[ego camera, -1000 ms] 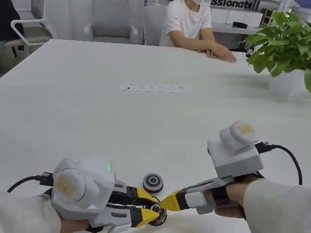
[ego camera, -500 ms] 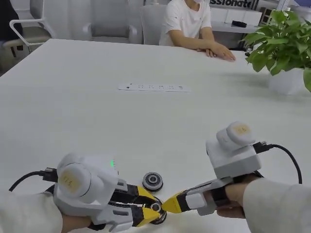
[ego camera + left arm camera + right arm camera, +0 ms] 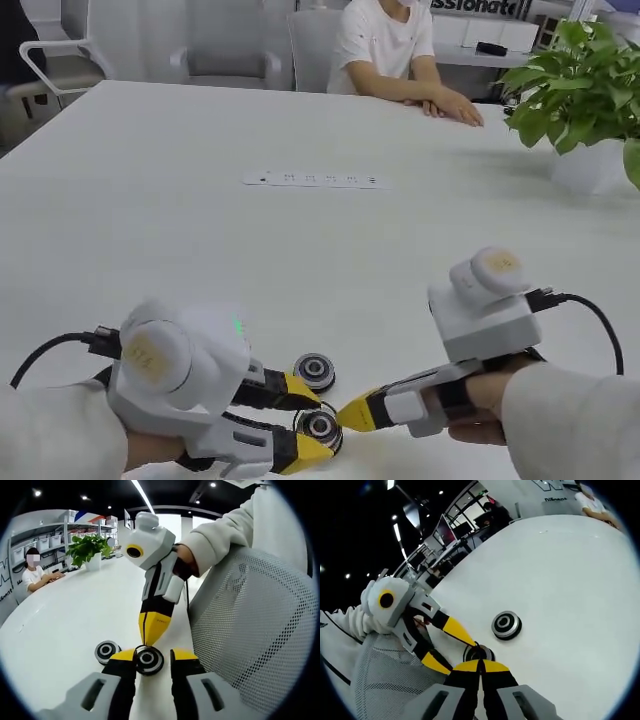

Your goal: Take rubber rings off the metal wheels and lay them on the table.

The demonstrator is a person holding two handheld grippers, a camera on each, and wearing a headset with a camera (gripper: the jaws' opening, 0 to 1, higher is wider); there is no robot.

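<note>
Near edge of table (image 3: 150, 200): left gripper (image 3: 307, 419), fingers spread, straddling a metal wheel (image 3: 321, 427) lying flat. In the left gripper view the wheel touches one finger, with a gap at the other. Right gripper (image 3: 346, 413), fingers pressed together, tip at the wheel's rim; cannot tell whether it nips the rubber ring (image 3: 150, 672). Second wheel (image 3: 314, 371) just beyond, apart from the first, dark outer band on it. Mid-table: white power strip (image 3: 315, 181). Far side: potted plant (image 3: 580, 90), seated person (image 3: 385, 50).
</note>
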